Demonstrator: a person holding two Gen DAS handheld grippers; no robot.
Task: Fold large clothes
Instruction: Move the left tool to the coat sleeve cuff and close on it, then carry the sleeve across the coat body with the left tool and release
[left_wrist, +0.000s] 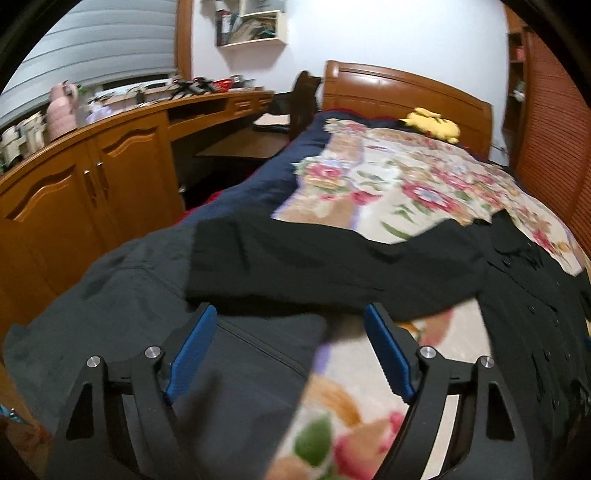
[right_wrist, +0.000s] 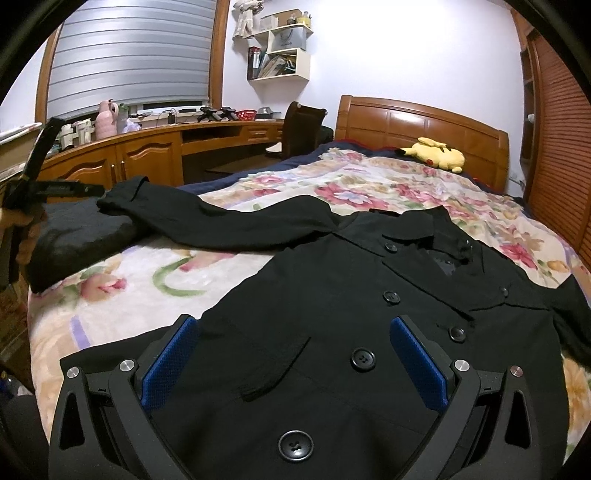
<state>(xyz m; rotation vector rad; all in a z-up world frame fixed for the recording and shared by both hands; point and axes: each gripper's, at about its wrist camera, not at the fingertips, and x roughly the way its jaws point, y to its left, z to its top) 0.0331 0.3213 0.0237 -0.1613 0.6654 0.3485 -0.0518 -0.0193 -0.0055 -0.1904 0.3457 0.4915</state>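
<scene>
Nearest me, my right hand-held gripper (right_wrist: 291, 354) hangs with jaws spread over the black coat (right_wrist: 369, 314), gripping nothing. The coat lies buttons-up on the floral blanket (right_wrist: 129, 284), 1 sleeve (right_wrist: 229, 225) stretched toward 10 o'clock. My left hand-held gripper (left_wrist: 288, 350) gapes empty above a grey garment (left_wrist: 122, 314). At 1 o'clock, a yellow plush (right_wrist: 434, 153) lies by the headboard (right_wrist: 417, 125).

No legible text, labels or numbers anywhere; shelf binders (right_wrist: 255, 62) too blurred to read.
</scene>
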